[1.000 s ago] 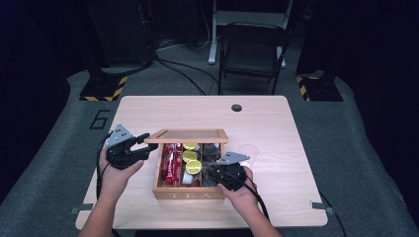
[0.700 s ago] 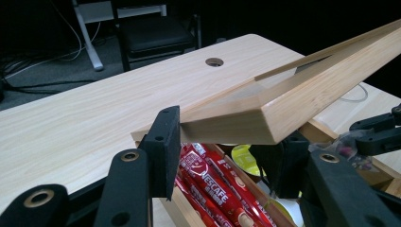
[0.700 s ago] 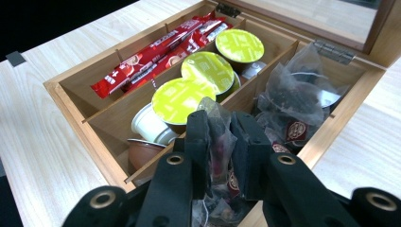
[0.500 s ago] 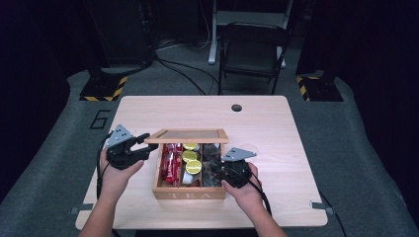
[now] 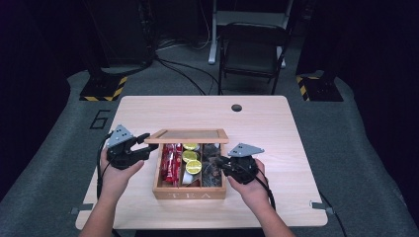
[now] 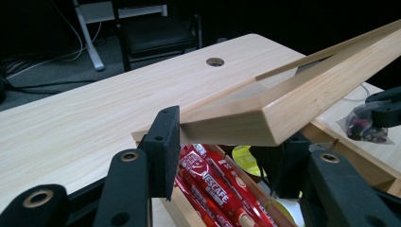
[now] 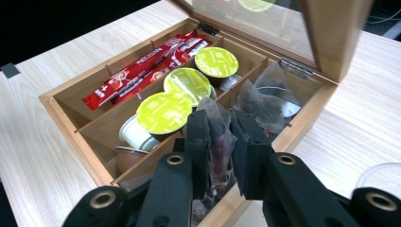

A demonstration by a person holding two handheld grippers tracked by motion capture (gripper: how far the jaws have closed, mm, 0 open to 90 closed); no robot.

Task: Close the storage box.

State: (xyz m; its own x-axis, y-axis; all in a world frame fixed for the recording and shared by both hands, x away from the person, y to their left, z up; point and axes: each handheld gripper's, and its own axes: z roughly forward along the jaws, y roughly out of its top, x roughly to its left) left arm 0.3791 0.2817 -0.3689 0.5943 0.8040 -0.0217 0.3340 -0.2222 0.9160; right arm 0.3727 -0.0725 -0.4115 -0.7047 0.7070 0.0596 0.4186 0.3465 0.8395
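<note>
Pods (image 5: 190, 160) between sticks (image 5: 169, 163) and sachets (image 5: 213, 165)

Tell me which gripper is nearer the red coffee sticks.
Left. The left gripper holds the lid's corner just beside the red coffee sticks; the right gripper is across the box, pinching a tea bag.

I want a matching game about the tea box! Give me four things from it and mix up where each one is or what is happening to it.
Things:
1. red sachets
2. green-topped pods
3. clear tea bag
4. lid

Mixed up:
A. pinched in the right claw
B. held up, with the left claw at its corner
C. middle compartment of the box
D. the compartment nearest the left claw

Pairs: 1-D, 2-C, 3-A, 4-B
</note>
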